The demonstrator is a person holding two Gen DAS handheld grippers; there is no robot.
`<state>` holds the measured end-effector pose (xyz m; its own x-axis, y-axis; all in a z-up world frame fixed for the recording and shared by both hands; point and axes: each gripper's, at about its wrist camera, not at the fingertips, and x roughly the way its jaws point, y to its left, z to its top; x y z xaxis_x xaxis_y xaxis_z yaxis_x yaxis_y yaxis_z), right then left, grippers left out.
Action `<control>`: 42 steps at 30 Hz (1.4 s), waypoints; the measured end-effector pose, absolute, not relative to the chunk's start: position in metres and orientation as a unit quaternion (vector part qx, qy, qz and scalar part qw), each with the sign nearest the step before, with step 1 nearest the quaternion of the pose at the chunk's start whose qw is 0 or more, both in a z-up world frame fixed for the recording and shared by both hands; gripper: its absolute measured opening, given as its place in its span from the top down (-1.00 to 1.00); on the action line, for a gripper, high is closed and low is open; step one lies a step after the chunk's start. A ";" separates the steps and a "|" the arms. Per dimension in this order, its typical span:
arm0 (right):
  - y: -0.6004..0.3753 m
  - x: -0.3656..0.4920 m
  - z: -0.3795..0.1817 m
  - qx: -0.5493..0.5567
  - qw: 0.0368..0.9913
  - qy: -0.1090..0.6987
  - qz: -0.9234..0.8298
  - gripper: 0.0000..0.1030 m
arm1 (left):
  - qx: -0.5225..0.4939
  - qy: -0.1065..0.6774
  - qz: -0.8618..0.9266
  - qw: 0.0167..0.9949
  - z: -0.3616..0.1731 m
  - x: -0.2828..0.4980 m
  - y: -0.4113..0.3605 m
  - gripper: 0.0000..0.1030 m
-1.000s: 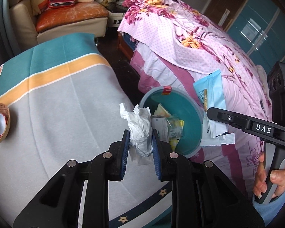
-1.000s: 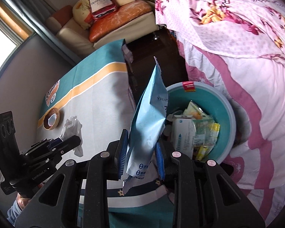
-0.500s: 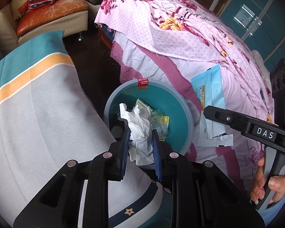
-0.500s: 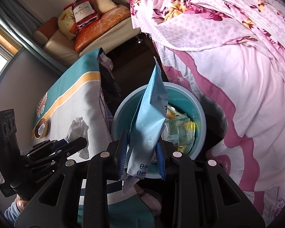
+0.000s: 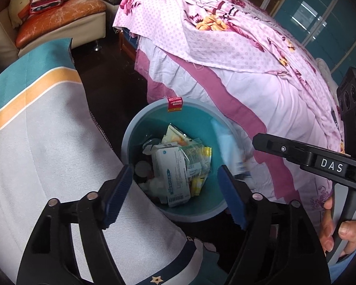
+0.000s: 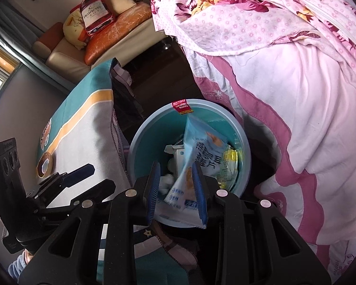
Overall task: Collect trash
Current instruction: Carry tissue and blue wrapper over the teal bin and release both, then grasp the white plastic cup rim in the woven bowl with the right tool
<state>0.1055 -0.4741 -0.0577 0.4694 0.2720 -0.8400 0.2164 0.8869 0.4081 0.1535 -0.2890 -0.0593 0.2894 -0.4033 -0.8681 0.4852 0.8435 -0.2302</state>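
The left claw (image 5: 175,190) hangs over the round teal plastic bin (image 5: 197,211), its ribbed blue pads spreading with nothing between them. Inside the bin lie a white cardboard box (image 5: 175,175), crinkled yellow-green wrappers (image 5: 197,156) and a crumpled tissue (image 6: 166,182). The right claw (image 6: 175,185) stands narrowly parted around a glossy light-blue pouch (image 6: 201,156) tilted over the bin; whether its pads press the pouch is unclear. The bin sits between the cloth-covered desk (image 5: 47,154) and the pink floral bed (image 5: 261,71).
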 end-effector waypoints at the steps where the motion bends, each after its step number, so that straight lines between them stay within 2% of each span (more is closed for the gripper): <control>1: -0.473 0.107 -0.058 0.236 0.823 0.515 0.017 0.46 | 0.038 0.526 -0.275 0.804 -0.059 0.153 -0.286 -0.58; 9: -0.466 0.113 -0.061 0.234 0.819 0.524 0.020 0.46 | 0.019 0.532 -0.258 0.806 -0.061 0.156 -0.264 -0.68; 10: -0.465 0.113 -0.060 0.233 0.818 0.525 0.020 0.41 | 0.018 0.532 -0.256 0.807 -0.061 0.155 -0.262 -0.69; 11: -0.465 0.113 -0.059 0.234 0.818 0.525 0.018 0.16 | 0.018 0.532 -0.254 0.808 -0.061 0.155 -0.260 -0.70; 13: -0.462 0.112 -0.056 0.225 0.823 0.522 0.010 -0.10 | 0.016 0.531 -0.252 0.809 -0.061 0.154 -0.256 -0.70; 17: -0.456 0.110 -0.052 0.216 0.823 0.525 0.007 -0.21 | 0.005 0.533 -0.249 0.808 -0.060 0.153 -0.246 -0.71; 26: -0.428 0.111 -0.042 0.200 0.823 0.532 0.012 -0.39 | -0.015 0.526 -0.240 0.816 -0.052 0.147 -0.215 -0.74; 42: -0.343 0.119 -0.019 0.150 0.823 0.547 0.036 -0.42 | -0.077 0.517 -0.211 0.826 -0.046 0.141 -0.124 -0.80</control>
